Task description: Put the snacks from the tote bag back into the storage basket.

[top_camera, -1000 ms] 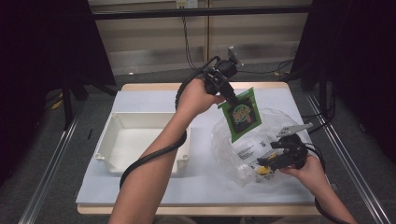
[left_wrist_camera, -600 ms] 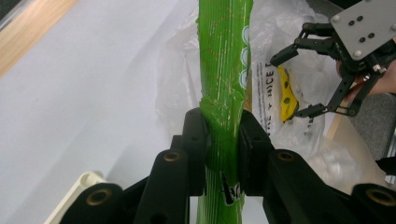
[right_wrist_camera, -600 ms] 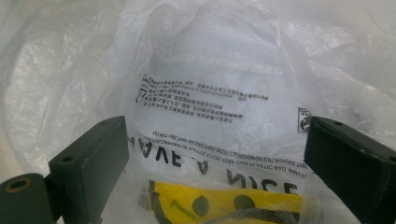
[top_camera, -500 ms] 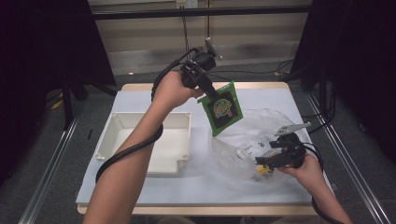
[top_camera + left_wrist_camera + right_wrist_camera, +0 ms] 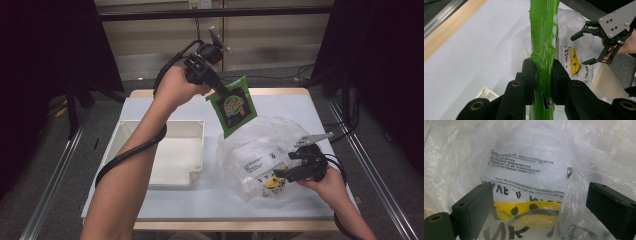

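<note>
A green snack pouch (image 5: 234, 106) hangs in the air over the table's far middle, above the clear plastic bag (image 5: 260, 150). My left gripper (image 5: 217, 90) is shut on the pouch's top edge. In the left gripper view the pouch (image 5: 544, 37) runs straight up between the pads of the left gripper (image 5: 543, 72). My right gripper (image 5: 292, 167) rests low at the bag's near right side, open. In the right gripper view the right gripper (image 5: 539, 200) has its jaws spread wide in front of the crumpled bag (image 5: 524, 150), which bears black text and a yellow print (image 5: 534, 212).
A white tray (image 5: 165, 155) lies on the white table cover to the left of the bag, and its corner (image 5: 485, 93) shows below the left gripper. Black cables trail from both grippers. Metal rails run along both sides of the table.
The left gripper has carried the green pouch up and to the left, away from over the bag's middle. The right gripper has stayed in place at the bag.
</note>
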Tool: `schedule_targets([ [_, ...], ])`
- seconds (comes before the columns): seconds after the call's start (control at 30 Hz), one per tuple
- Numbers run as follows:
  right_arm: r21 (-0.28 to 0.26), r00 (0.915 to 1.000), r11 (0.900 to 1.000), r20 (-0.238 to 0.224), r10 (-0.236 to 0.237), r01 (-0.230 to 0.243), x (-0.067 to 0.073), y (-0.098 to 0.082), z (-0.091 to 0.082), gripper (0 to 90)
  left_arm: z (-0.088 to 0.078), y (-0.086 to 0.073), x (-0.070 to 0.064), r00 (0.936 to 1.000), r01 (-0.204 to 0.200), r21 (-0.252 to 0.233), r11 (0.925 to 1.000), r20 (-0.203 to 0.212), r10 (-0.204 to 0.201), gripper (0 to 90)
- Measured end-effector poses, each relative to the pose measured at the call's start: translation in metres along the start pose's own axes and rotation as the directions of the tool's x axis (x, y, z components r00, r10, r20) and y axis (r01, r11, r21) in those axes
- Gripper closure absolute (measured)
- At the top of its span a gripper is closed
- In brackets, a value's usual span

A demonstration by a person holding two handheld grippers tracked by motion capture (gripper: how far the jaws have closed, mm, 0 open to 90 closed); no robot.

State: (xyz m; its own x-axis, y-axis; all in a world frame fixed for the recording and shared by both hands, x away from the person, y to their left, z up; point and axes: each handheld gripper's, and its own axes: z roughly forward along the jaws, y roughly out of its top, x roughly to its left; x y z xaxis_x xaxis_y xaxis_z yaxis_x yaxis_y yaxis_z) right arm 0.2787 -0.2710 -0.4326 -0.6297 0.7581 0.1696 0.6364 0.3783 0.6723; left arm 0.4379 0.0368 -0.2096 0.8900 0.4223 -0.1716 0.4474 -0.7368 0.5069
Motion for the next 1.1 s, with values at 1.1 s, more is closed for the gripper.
schedule_targets([
  [1.1, 0.013, 0.9987, 0.999, -0.014, -0.05, 0.05, 0.003, 0.017, 0.007, 7.0, -0.014, -0.073, 0.067, 0.9917, -0.116, 0.15, 0.9818, -0.038, 0.123, 76.4],
])
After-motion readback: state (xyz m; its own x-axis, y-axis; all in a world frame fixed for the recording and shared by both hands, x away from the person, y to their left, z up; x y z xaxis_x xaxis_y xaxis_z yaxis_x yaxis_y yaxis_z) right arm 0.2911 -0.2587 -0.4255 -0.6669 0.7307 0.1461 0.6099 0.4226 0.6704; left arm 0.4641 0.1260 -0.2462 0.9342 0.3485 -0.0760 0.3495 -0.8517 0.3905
